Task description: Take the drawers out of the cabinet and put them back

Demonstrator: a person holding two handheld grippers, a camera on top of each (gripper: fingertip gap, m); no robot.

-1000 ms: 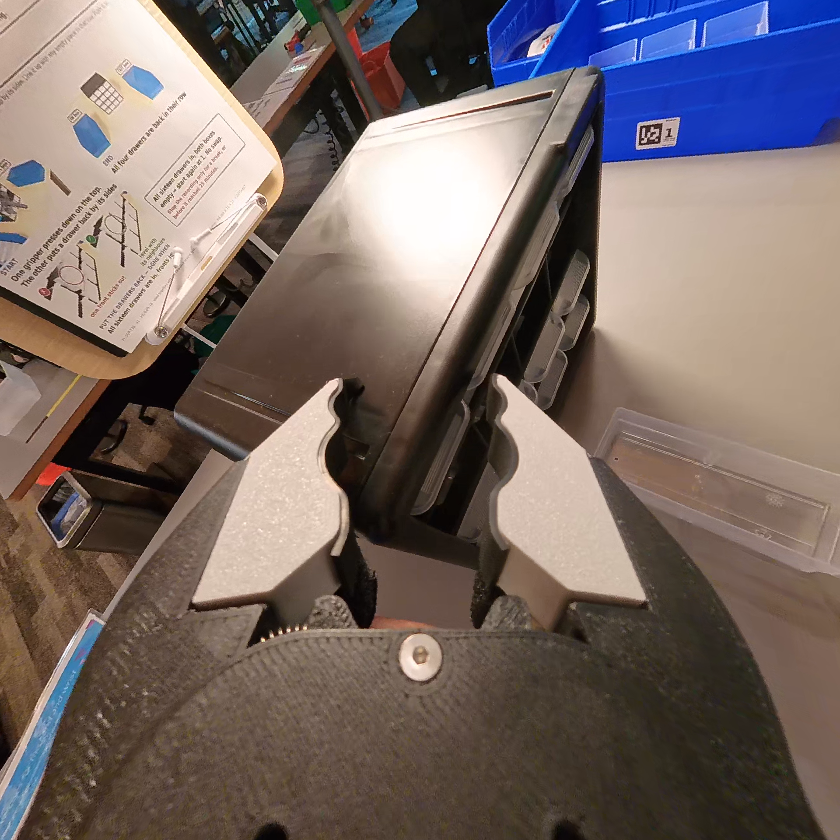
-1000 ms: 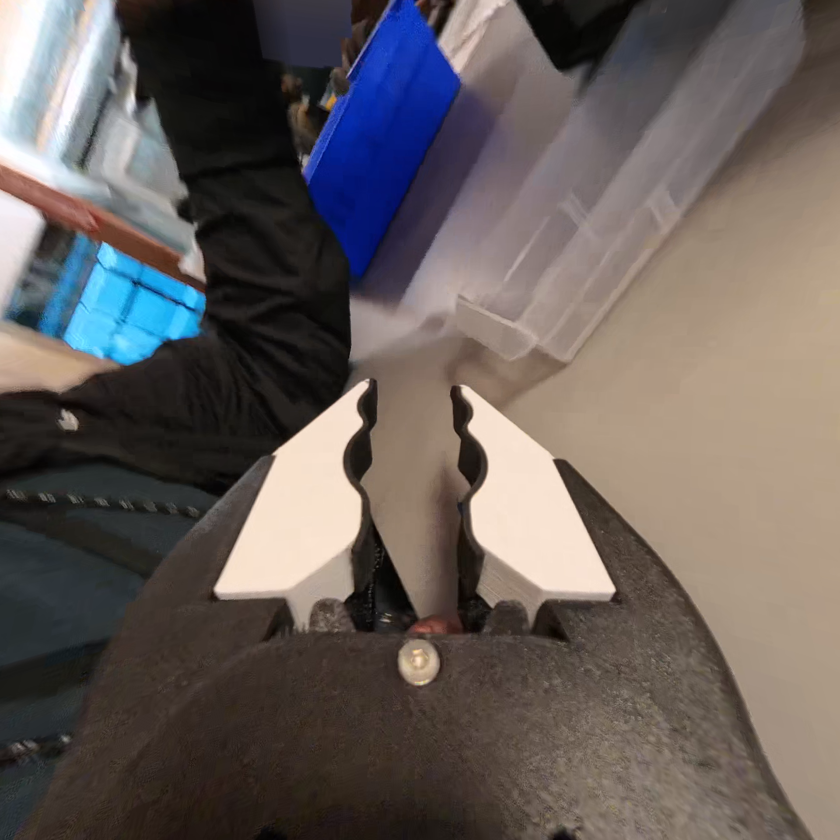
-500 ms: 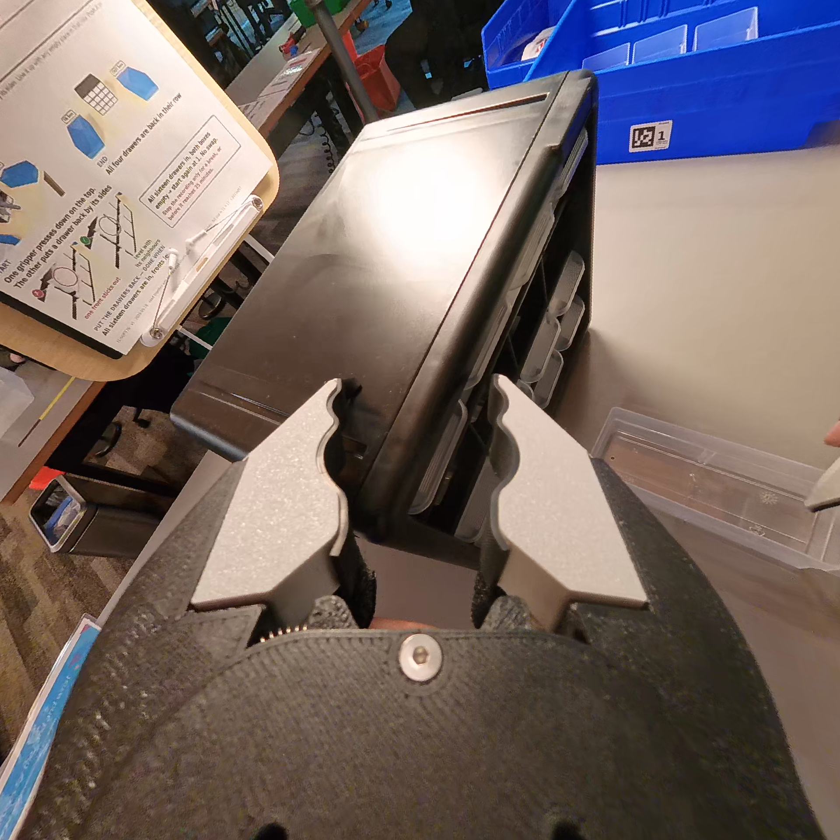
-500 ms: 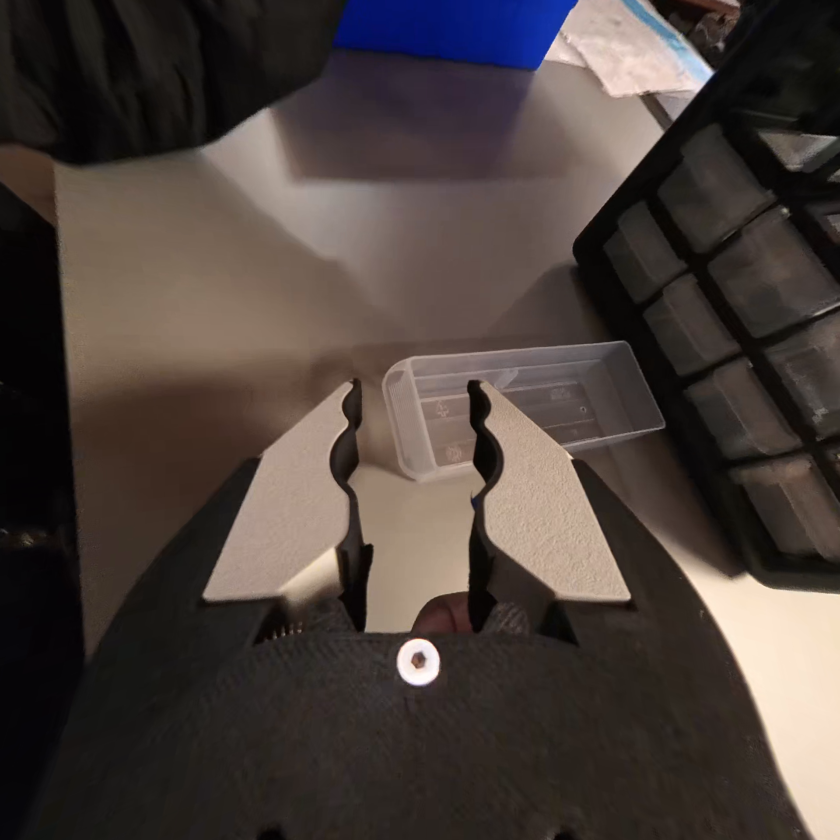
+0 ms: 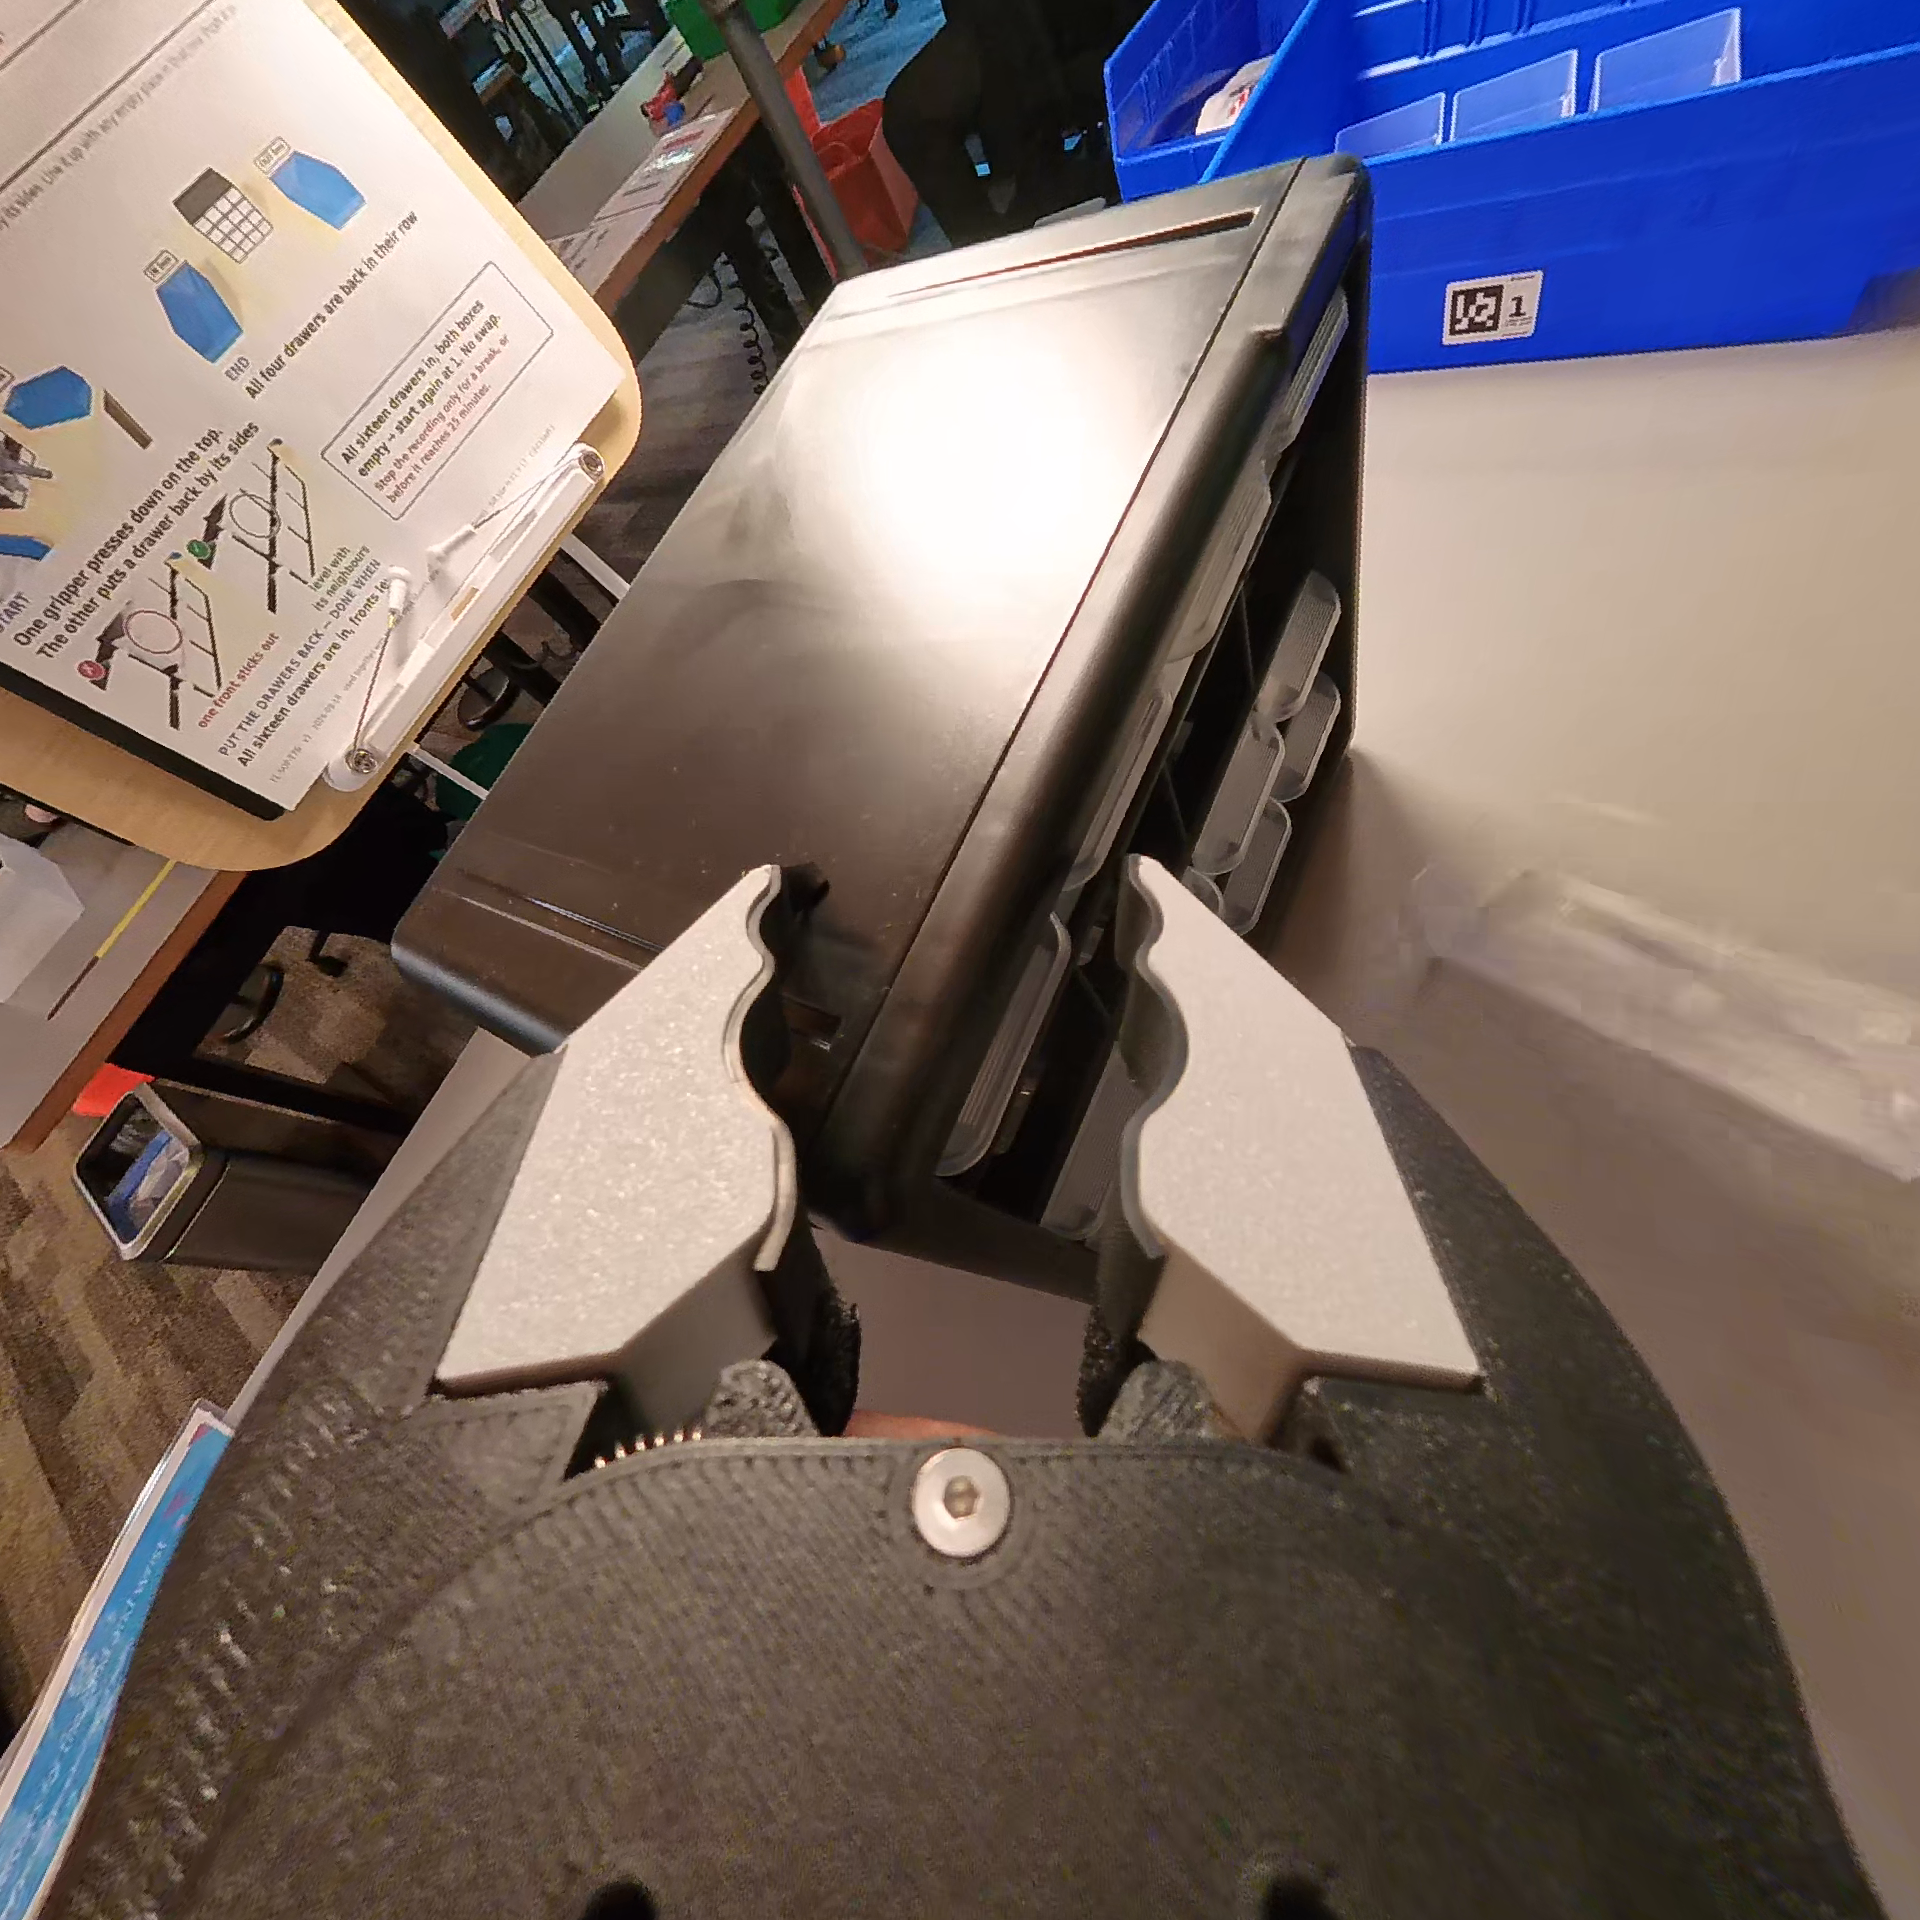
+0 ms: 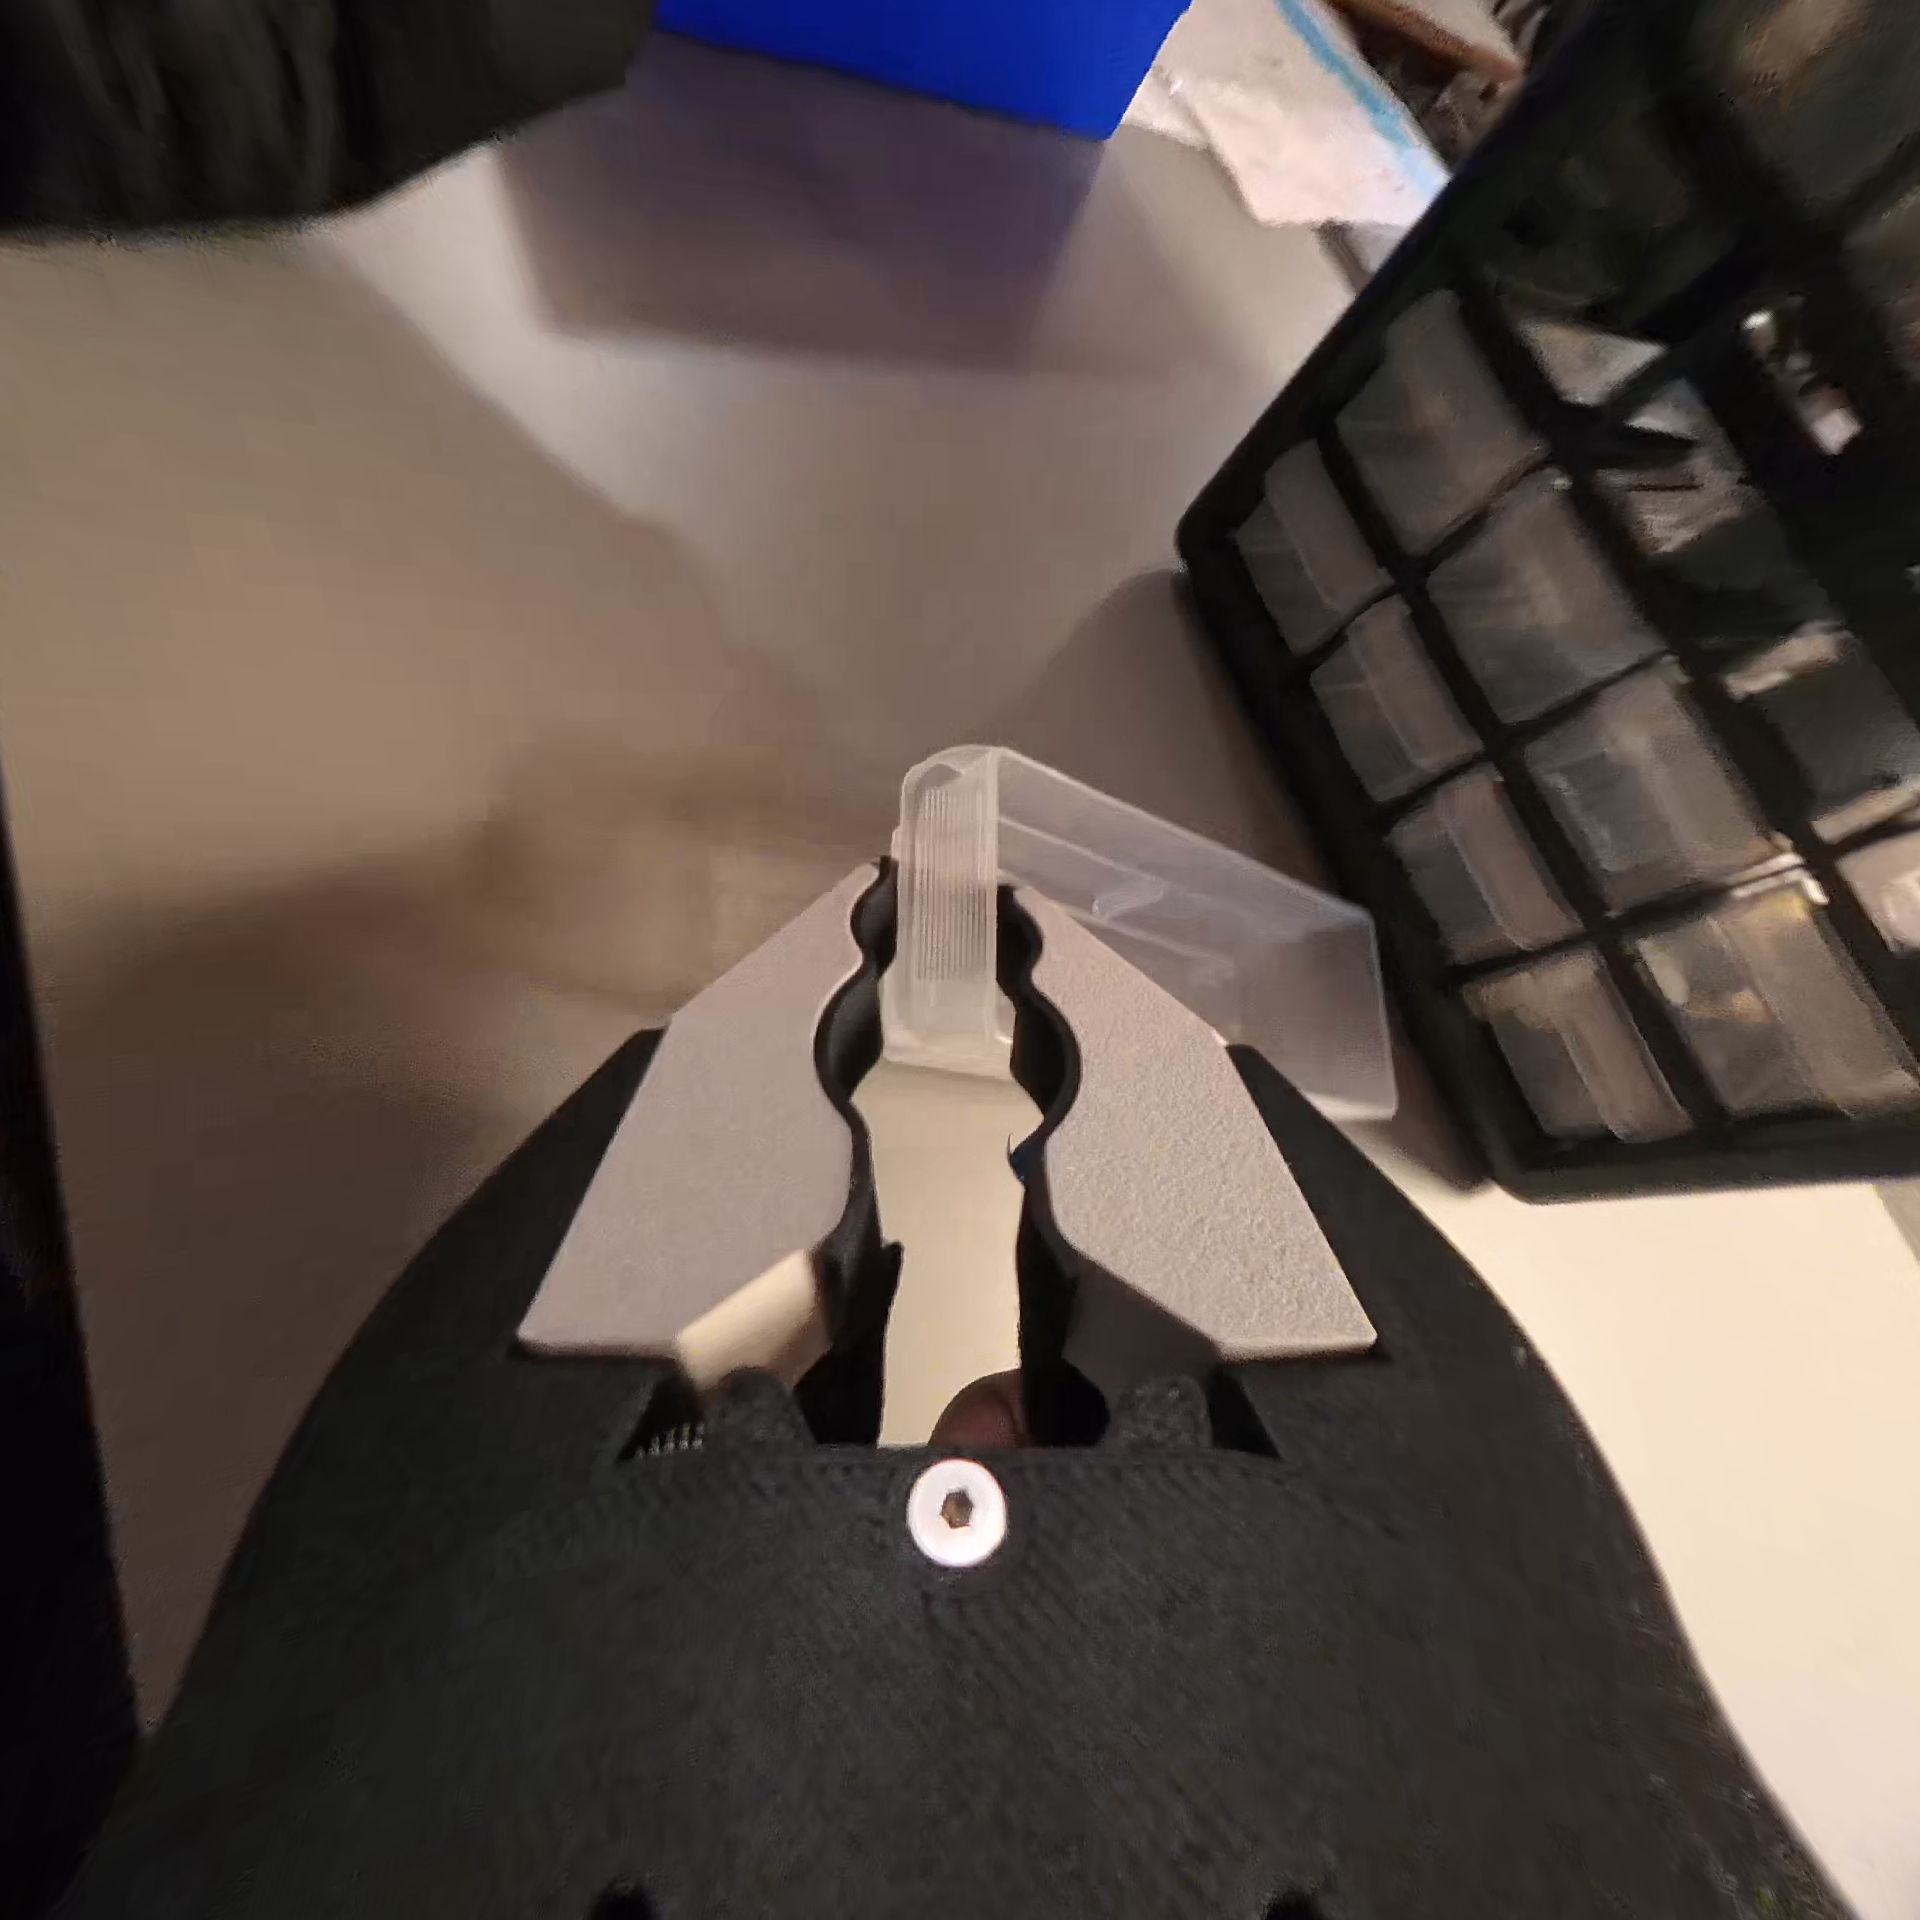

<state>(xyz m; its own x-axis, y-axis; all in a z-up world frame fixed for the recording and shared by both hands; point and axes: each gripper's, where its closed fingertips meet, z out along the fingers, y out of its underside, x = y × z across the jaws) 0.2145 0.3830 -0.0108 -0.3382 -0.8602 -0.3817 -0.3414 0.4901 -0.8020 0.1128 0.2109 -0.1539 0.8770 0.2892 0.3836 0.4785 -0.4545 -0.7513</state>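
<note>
Right wrist view showed the right gripper [image 6: 945, 914] pinching the ribbed end of a clear drawer [image 6: 1174, 935] near the black cabinet [image 6: 1558, 727], with the left gripper [image 5: 951, 914] spread over the cabinet's top edge, so the slippery drawer could twist and fall.

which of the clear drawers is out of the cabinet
The clear drawer pinched by its ribbed front between the right gripper's fingers; the others sit in the black cabinet's slots.

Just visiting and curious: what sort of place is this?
Probably a workshop or lab set up for recording practice tasks: an illustrated instruction sheet on a board, blue storage bins, a black drawer cabinet on a pale table, more workbenches behind.
</note>
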